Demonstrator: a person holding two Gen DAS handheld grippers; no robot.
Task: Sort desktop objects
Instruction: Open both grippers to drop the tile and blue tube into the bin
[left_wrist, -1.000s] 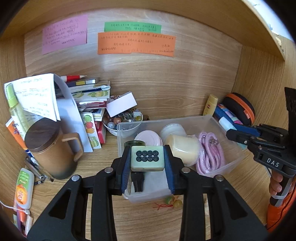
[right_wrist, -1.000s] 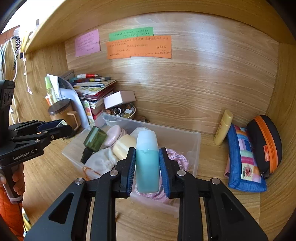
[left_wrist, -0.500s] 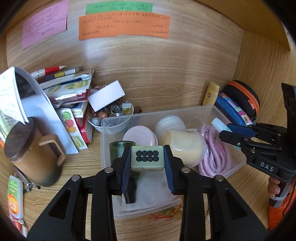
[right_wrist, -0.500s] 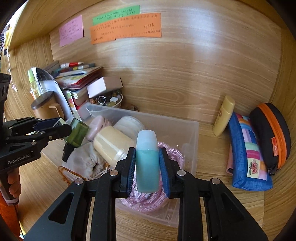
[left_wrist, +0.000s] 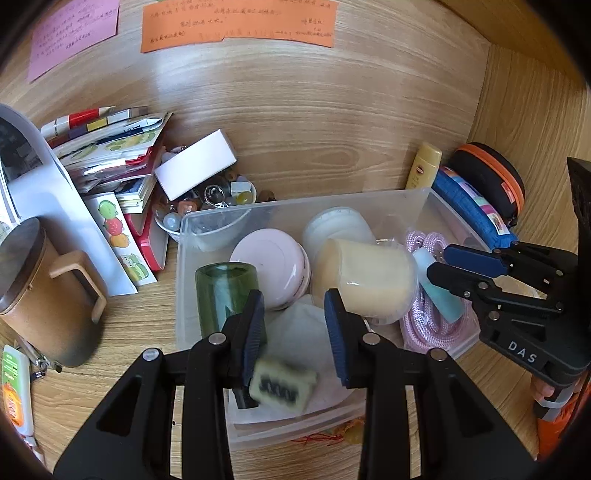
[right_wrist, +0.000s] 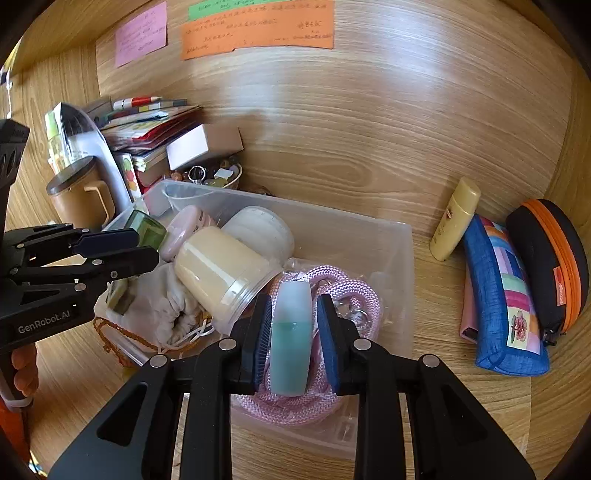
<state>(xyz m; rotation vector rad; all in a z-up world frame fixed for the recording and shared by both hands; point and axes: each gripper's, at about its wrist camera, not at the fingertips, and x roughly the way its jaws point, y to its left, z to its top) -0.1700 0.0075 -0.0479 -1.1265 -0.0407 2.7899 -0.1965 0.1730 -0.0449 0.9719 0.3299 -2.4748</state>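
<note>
Your left claw (left_wrist: 293, 299) has let go: the green mahjong tile (left_wrist: 282, 384) it clamped half a second ago is now a blur below the pads, dropping onto the white pouch (left_wrist: 299, 339) at the near end of the clear plastic bin (left_wrist: 295, 206). Nothing sits between those jaws.

Your right claw (right_wrist: 293, 302) looks released too. The teal bottle (right_wrist: 290, 343) sits lower between the pads than it did, soft with motion, with a sliver of gap on one side, right above the pink rope (right_wrist: 332, 291).

Both pieces are therefore as good as sorted, and both claws should be free for the next pick.

The bin, standing on the worktop (left_wrist: 140, 325), already holds a green bottle (left_wrist: 225, 291), a pink round case (left_wrist: 269, 269), a white jar (left_wrist: 338, 229) and a cream jar (left_wrist: 365, 273) lying on its side. Just behind its far left corner, a small bowl (left_wrist: 207, 206) holds beads and trinkets under a white box (left_wrist: 195, 168).
</note>
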